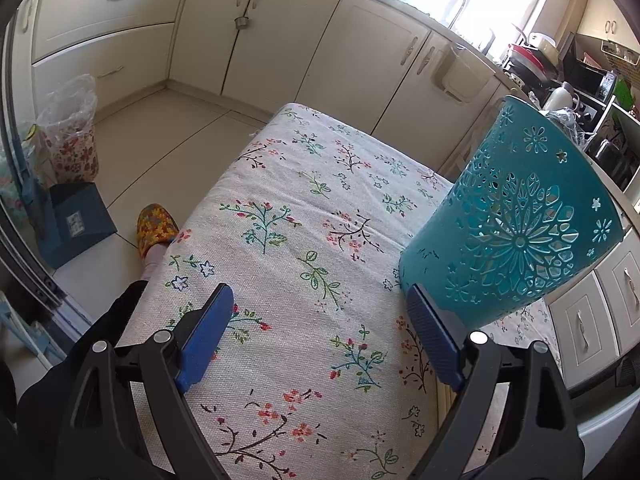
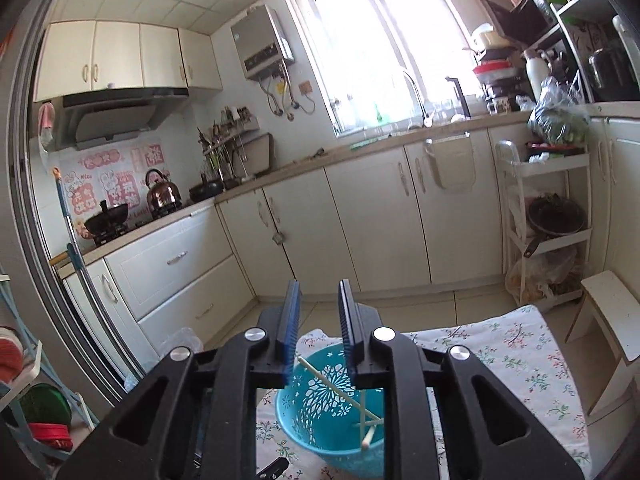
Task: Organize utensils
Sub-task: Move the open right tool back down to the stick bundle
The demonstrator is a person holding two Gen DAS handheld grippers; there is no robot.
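Observation:
A teal cut-out plastic basket [image 1: 520, 220] stands on the table's floral cloth [image 1: 300, 200] at the right. My left gripper [image 1: 320, 292] hovers over the cloth, open wide and empty. Its right finger [image 1: 432, 340] sits just beside the basket's base, and the basket is outside the jaws. In the right wrist view my right gripper [image 2: 320, 284] is above the basket [image 2: 304, 412], its blue pads a narrow gap apart with nothing between them. Pale wooden chopsticks [image 2: 340, 386] lie slanted inside the basket.
A foot in a patterned slipper [image 1: 156, 228] stands by the table's left edge. A blue box [image 1: 76, 224] and a bagged bin [image 1: 72, 140] sit on the floor. Cream cabinets [image 2: 380, 220] line the far wall. A white stool [image 2: 612, 312] and shelf trolley [image 2: 548, 216] stand right.

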